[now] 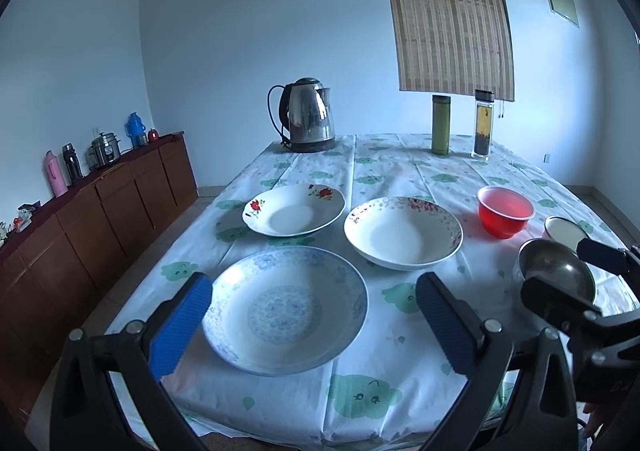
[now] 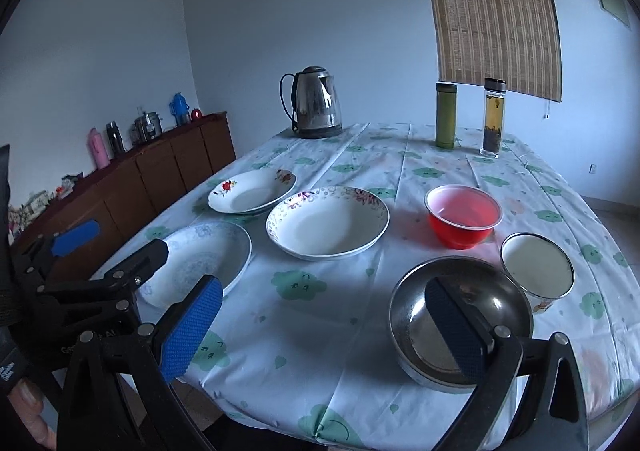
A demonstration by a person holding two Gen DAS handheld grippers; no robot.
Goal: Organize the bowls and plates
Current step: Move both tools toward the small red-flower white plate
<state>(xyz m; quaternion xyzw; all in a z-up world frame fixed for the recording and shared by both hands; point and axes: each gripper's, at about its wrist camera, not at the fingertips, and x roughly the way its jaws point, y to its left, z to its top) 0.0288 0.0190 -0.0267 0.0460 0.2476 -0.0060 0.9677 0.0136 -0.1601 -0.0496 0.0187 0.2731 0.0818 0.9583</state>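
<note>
A blue-patterned plate (image 1: 285, 309) (image 2: 200, 263) lies at the table's front left, and my left gripper (image 1: 314, 325) stands open with a blue pad on each side of it. Behind lie a red-flowered plate (image 1: 294, 210) (image 2: 252, 192) and a white deep plate with a floral rim (image 1: 403, 233) (image 2: 327, 222). To the right are a red bowl (image 1: 505, 211) (image 2: 463, 215), a white enamel bowl (image 1: 566, 229) (image 2: 537, 265) and a steel bowl (image 1: 556, 271) (image 2: 460, 311). My right gripper (image 2: 324, 327) is open, its right pad over the steel bowl.
A steel kettle (image 1: 306, 115) (image 2: 316, 102), a green flask (image 1: 441, 124) (image 2: 445, 114) and a tea bottle (image 1: 483, 124) (image 2: 493, 117) stand at the table's far edge. A wooden sideboard (image 1: 100, 211) with flasks and a cooker runs along the left wall.
</note>
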